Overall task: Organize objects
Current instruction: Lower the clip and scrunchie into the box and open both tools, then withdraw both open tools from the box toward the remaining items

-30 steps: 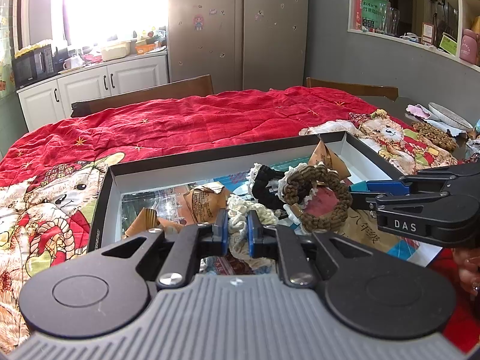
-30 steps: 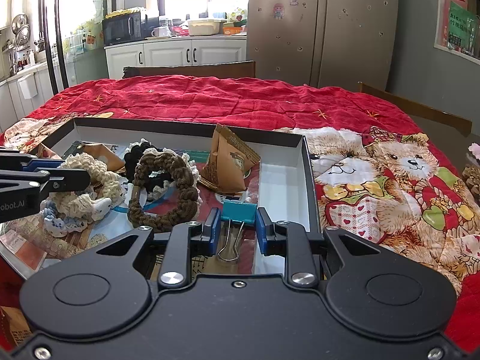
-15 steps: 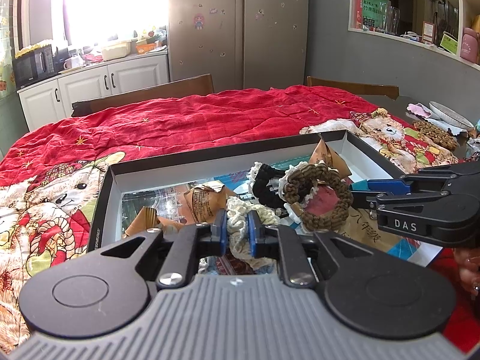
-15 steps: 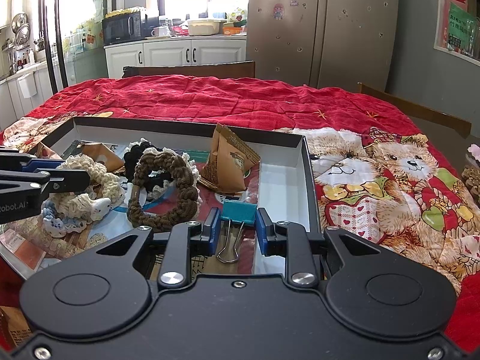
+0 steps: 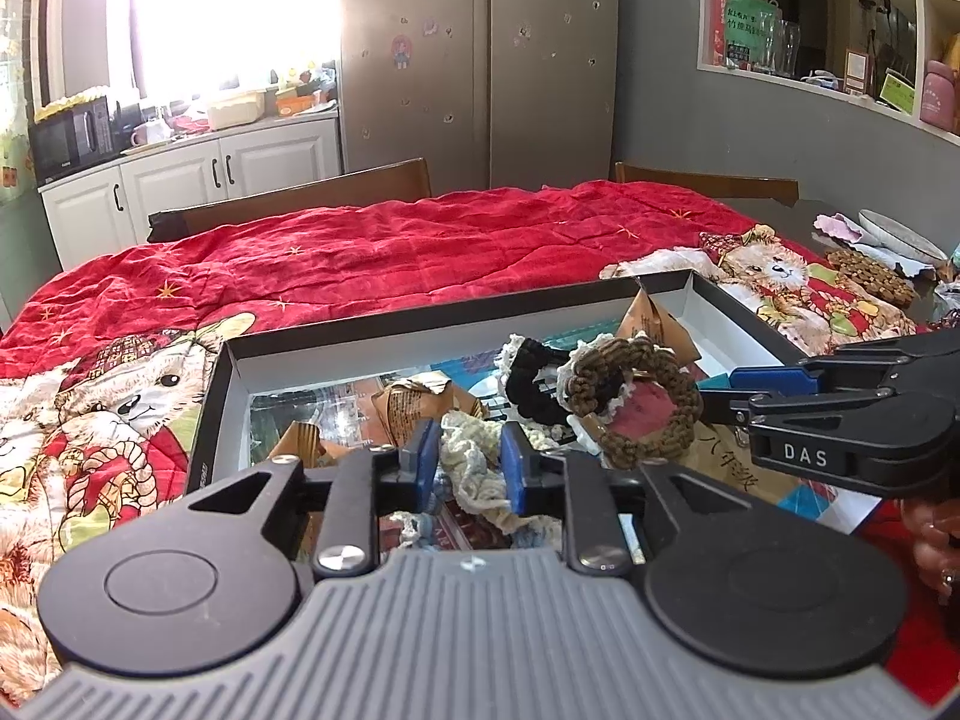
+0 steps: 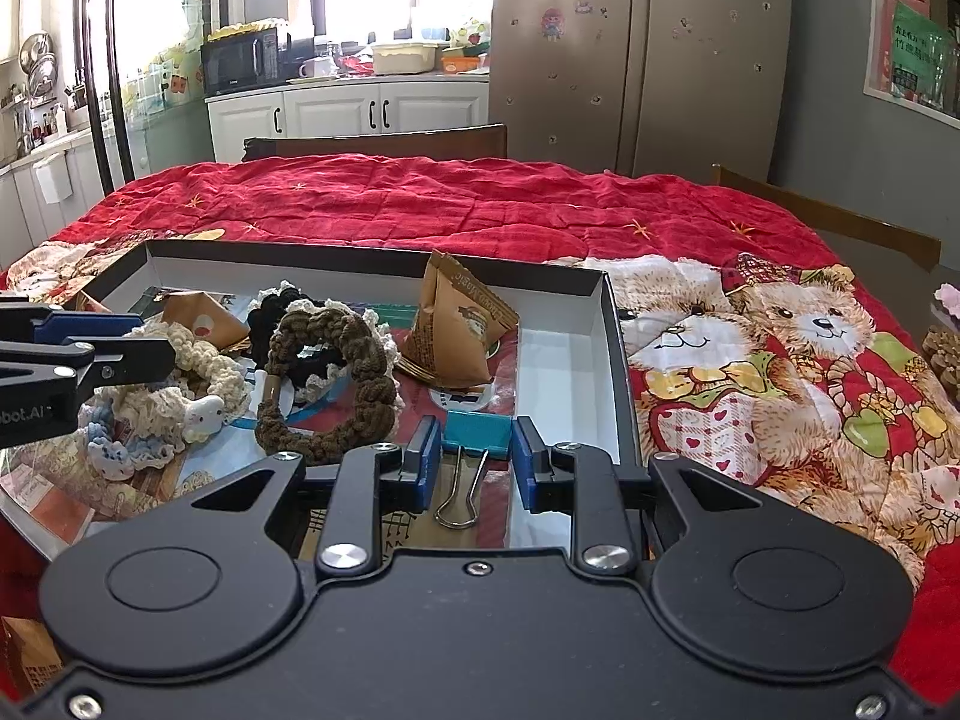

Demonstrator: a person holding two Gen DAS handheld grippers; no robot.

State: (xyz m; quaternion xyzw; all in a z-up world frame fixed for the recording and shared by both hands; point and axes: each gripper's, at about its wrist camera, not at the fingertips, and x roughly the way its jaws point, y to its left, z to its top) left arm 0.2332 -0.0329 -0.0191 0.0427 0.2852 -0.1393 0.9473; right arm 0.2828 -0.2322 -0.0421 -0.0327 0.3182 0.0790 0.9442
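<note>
A red quilt (image 6: 456, 210) printed with teddy bears is spread across the whole table, and its near edge is cut off by both gripper bodies. On it sits a shallow black-rimmed box (image 6: 618, 372), whose near wall is hidden in both views. Its floor is largely buried under printed paper and clutter, so the base can barely be made out. Inside, a brown braided ring (image 6: 354, 384) is seen lying over a black scrunchie (image 5: 528, 369), only part of which shows. A tan triangular packet (image 6: 459, 324) is propped upright toward the far wall. A cream crocheted scrunchie (image 5: 480, 462) lies between the blue pads of the left gripper (image 5: 462, 462), whose jaws are opening; whether the pads press on it cannot be told. A teal binder clip (image 6: 477, 429) is clamped between the narrowly parted pads of the right gripper (image 6: 474, 456), its wire handles pointing toward the camera.
</note>
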